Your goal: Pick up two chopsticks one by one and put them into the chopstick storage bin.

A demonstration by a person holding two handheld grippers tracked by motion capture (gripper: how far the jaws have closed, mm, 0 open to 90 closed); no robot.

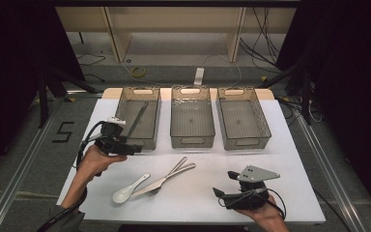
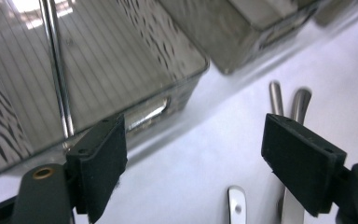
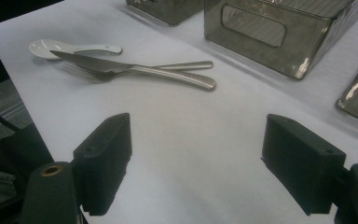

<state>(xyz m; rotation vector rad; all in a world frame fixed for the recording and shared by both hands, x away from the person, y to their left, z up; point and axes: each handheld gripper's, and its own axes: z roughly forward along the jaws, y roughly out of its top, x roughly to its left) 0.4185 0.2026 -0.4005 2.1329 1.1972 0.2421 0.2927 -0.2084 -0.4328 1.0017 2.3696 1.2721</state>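
Observation:
Three pieces of cutlery lie together on the white table (image 1: 198,200): a white spoon (image 1: 128,191), a steel knife (image 1: 162,182) and a steel fork (image 1: 174,169). My left gripper (image 1: 137,149) hovers at the front edge of the left grey bin (image 1: 145,143), jaws wide open with nothing between them. The left gripper view shows those jaws (image 2: 193,154) over bare table, with a thin metal utensil (image 2: 58,70) lying inside the bin. At the front right, my right gripper (image 1: 223,183) rests open and empty, pointing left toward the knife (image 3: 121,67) and spoon (image 3: 60,47).
A middle bin (image 1: 192,140) and a right bin (image 1: 244,142), both empty, stand beside the left one along the back of the table. Bare white surface stretches between the cutlery and the right gripper. Dark floor and cables surround the table.

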